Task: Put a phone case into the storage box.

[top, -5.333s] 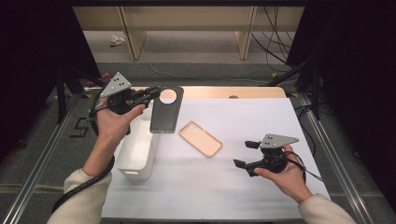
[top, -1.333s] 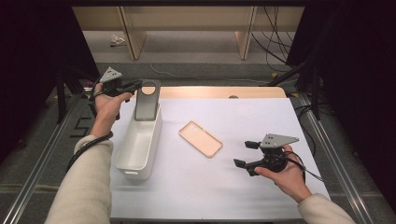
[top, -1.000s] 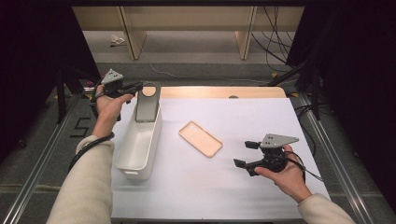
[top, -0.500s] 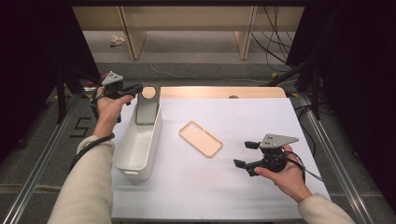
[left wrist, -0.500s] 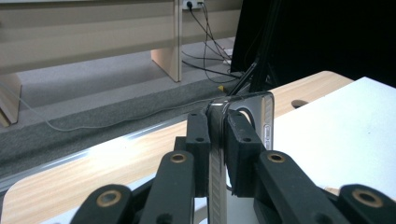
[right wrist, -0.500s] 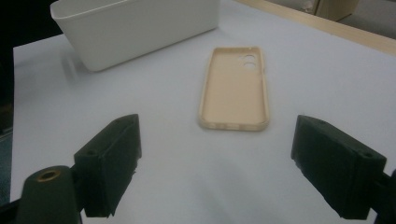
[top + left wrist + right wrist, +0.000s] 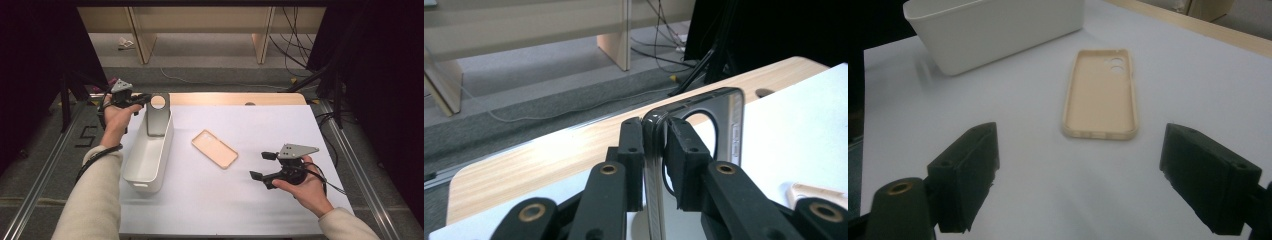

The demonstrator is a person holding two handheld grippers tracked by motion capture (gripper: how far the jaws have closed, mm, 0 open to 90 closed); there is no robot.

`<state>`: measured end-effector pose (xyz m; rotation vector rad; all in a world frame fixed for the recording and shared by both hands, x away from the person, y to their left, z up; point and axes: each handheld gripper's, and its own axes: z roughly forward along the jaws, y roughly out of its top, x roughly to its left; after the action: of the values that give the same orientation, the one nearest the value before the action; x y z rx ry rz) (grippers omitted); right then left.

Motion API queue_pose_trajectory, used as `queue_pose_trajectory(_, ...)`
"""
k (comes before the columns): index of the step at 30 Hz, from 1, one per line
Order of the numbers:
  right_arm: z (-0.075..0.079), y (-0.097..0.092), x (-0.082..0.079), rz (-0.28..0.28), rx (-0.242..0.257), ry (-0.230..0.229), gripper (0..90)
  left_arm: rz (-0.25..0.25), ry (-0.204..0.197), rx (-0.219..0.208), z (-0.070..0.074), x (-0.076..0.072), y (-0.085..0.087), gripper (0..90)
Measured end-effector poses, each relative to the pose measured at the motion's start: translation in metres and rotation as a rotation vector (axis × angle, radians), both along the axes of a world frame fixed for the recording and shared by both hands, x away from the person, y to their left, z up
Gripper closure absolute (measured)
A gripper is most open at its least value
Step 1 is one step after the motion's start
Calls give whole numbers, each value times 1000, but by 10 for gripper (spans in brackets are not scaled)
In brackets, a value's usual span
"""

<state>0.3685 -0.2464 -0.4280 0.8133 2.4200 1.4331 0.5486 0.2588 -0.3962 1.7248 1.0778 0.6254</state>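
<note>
A dark phone case (image 7: pixel 158 117) with a round camera hole stands tilted in the far end of the white bin (image 7: pixel 141 182), its top leaning on the far rim. My left gripper (image 7: pixel 145 98) is at the case's upper left corner. In the left gripper view the case (image 7: pixel 724 115) stands edge-on between the pads of the left gripper (image 7: pixel 654 135), which flank it closely; the jaws have just been opening a little. A beige phone case (image 7: pixel 215 148) lies inside-up mid-table. My right gripper (image 7: pixel 261 165) hovers open to its right, and in its own view the right gripper (image 7: pixel 1088 150) faces the beige case (image 7: pixel 1100 95).
The white sheet (image 7: pixel 240 210) covers the table, with a strip of bare wood (image 7: pixel 230 98) along its far edge. The white bin (image 7: pixel 998 30) sits beyond the beige case in the right gripper view. Metal rails (image 7: pixel 350 145) run along both sides of the table.
My left gripper carried the dark case from above the table to the bin's far end and lowered its bottom edge inside. The right gripper stayed put.
</note>
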Motion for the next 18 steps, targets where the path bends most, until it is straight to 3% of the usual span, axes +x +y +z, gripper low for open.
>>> queue_pose_trajectory(18, 0, 0, 0, 6, -2, 2, 170, 63, 42, 93, -2, 5, -6, 629)
